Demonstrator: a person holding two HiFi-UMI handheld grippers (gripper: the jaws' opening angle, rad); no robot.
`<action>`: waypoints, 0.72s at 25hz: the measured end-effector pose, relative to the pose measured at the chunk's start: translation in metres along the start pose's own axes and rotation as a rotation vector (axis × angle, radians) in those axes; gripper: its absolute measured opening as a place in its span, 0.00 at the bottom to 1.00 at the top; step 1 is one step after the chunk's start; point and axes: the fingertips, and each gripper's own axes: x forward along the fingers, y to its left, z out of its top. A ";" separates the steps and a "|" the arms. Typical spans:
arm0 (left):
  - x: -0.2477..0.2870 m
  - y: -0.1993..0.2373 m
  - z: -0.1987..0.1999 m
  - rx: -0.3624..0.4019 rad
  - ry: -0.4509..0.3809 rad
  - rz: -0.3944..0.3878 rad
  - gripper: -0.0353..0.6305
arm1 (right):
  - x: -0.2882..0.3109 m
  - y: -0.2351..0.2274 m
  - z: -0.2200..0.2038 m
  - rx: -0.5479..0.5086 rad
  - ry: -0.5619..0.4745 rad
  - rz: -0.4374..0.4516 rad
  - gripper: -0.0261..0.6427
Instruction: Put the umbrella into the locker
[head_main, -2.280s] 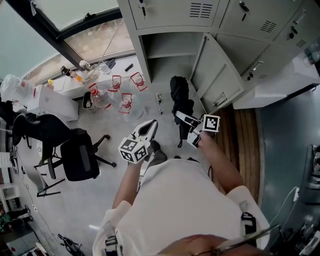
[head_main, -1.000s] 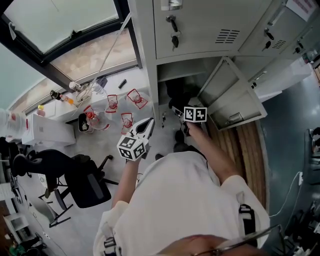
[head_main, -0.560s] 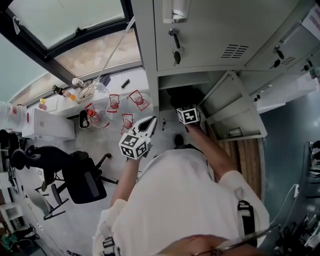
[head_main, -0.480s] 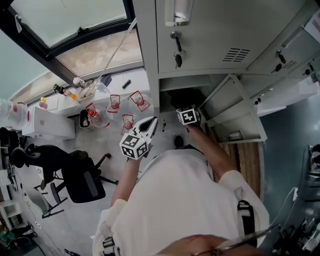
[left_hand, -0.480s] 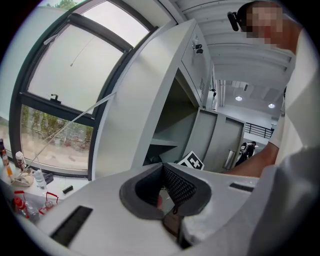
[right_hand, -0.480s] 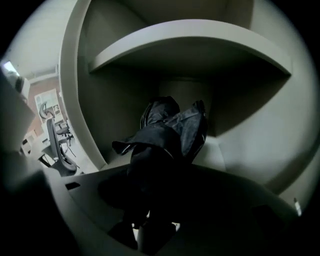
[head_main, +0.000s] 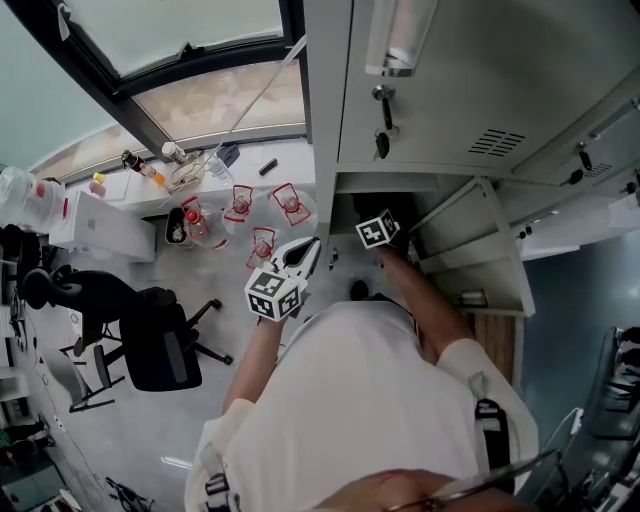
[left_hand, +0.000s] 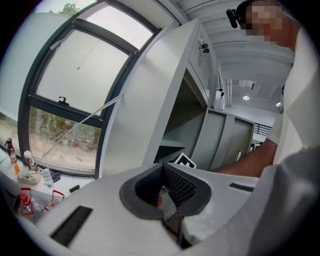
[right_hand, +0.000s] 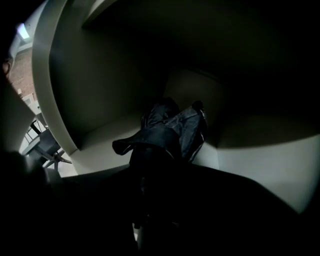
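Reaching into the open locker (head_main: 325, 150), the right gripper (head_main: 377, 228) is grasping the black umbrella (right_hand: 170, 127): its jaws are clenched on the near end, and the folded canopy runs ahead of them, its far end down on the compartment's floor near the back corner. The right gripper view is too dark to make out the pads themselves.

A little over two seconds ago the umbrella hung outside, in front of the swung-out door (head_main: 480, 255) and above the room floor. Now it lies past the door frame, wholly inside the compartment, and only the marker cube and the forearm show at the opening. The right gripper has also rolled as it went in.

The left gripper (head_main: 306, 250) stays outside, left of the opening and level with it, as before. Its jaws are clenched together with nothing between them.

Above the right jaws, keys (head_main: 382, 142) hang from the lock of the upper door. No writing can be read; the only print is the black-and-white square markers on the two cubes. Labels on the bottles (head_main: 190, 218), far left of the left jaws, are too small to read.
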 end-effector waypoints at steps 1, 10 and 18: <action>-0.001 0.002 -0.001 -0.004 0.000 0.007 0.06 | 0.002 -0.001 0.000 0.007 0.006 0.004 0.40; -0.003 0.005 -0.007 -0.022 0.021 0.019 0.06 | -0.002 -0.015 0.006 0.030 -0.079 -0.047 0.51; 0.004 -0.013 -0.019 -0.021 0.054 -0.043 0.06 | -0.041 -0.018 0.009 0.079 -0.152 -0.071 0.54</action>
